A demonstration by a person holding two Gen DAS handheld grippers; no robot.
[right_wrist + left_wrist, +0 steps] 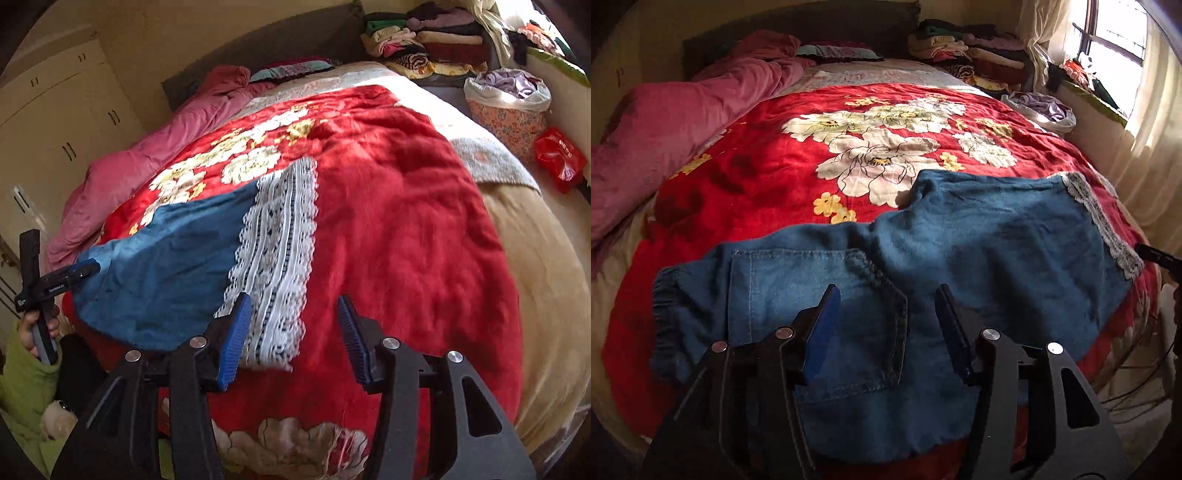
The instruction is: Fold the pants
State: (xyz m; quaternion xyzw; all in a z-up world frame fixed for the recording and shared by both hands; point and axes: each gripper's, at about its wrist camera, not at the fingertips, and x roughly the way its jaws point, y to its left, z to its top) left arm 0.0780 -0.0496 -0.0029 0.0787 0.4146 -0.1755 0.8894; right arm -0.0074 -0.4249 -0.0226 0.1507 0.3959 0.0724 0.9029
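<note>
Nearest, the left gripper and right gripper hover with jaws wide, holding nothing. The pants lie spread on the red blanket, legs apparently laid together; crosswise folds seem left.

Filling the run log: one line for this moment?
pants flat on red blanket | left hand-held gripper open | right hand-held gripper open

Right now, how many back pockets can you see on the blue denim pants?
1. A stitched patch pocket lies on the blue denim pants, on the waist end under the open left gripper. A second pocket may be hidden in the fold.
</note>
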